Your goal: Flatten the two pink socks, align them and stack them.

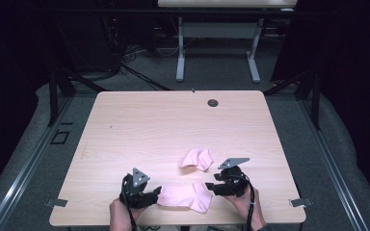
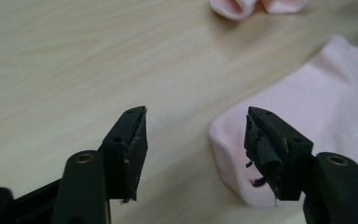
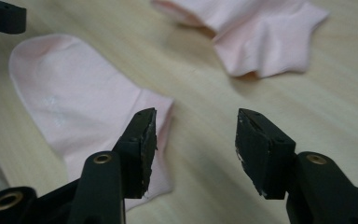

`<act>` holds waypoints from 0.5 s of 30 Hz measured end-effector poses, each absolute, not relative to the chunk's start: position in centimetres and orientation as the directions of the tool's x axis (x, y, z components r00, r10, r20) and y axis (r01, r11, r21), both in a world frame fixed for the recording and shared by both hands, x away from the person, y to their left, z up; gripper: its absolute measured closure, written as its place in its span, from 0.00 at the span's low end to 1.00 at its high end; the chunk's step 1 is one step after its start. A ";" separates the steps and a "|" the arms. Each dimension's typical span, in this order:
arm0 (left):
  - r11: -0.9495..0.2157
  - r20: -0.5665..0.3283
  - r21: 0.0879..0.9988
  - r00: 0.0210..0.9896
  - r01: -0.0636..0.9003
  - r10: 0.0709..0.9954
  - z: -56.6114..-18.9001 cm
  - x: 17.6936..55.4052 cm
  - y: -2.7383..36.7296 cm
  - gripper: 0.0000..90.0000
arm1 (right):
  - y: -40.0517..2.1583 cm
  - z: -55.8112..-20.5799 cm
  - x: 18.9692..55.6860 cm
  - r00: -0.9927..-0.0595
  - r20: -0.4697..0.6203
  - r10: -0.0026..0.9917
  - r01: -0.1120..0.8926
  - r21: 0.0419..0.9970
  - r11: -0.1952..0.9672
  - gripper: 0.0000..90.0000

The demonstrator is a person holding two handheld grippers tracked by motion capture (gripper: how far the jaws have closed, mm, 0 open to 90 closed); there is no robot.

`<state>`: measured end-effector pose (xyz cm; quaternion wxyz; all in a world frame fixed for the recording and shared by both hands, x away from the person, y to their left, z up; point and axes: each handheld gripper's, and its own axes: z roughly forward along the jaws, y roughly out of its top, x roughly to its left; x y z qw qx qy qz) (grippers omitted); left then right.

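Observation:
A pink sock (image 1: 185, 196) lies flat near the table's front edge, between my two grippers. My left gripper (image 1: 156, 192) is at its left end, open; in the left gripper view the sock's rounded toe (image 2: 317, 107) lies just under the right jaw, with bare wood between the jaws (image 2: 196, 126). My right gripper (image 1: 209, 185) is at the sock's right end, also open (image 3: 196, 126), its left jaw over the cuff edge of the sock (image 3: 74, 93). A second pink sock (image 1: 196, 159) lies crumpled a little farther back (image 3: 256, 32) (image 2: 256, 5).
The wooden table (image 1: 149, 125) has a round cable hole (image 1: 213, 102) near its far edge. Metal clips sit at the front corners (image 1: 57, 202). Another table's white legs (image 1: 180, 57) stand on the floor beyond.

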<state>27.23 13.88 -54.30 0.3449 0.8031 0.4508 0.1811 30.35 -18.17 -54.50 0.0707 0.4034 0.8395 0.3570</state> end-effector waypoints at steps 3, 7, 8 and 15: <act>-0.342 -0.037 0.720 0.525 0.604 0.850 -53.5 29.4 13.7 0.40 | -18.8 -53.8 31.6 -0.638 0.159 0.754 0.635 0.663 0.397 0.50; -0.347 -0.051 0.714 0.539 0.608 0.841 -53.1 32.0 12.9 0.42 | -19.1 -53.3 33.5 -0.608 0.148 0.780 0.651 0.656 0.382 0.52; -0.346 -0.063 0.711 0.546 0.612 0.835 -53.2 32.5 12.7 0.43 | -19.1 -53.4 34.0 -0.604 0.145 0.783 0.649 0.661 0.378 0.52; -0.376 -0.099 0.673 0.581 0.637 0.808 -53.5 36.2 10.5 0.52 | -18.5 -54.2 36.6 -0.585 0.136 0.800 0.677 0.624 0.390 0.55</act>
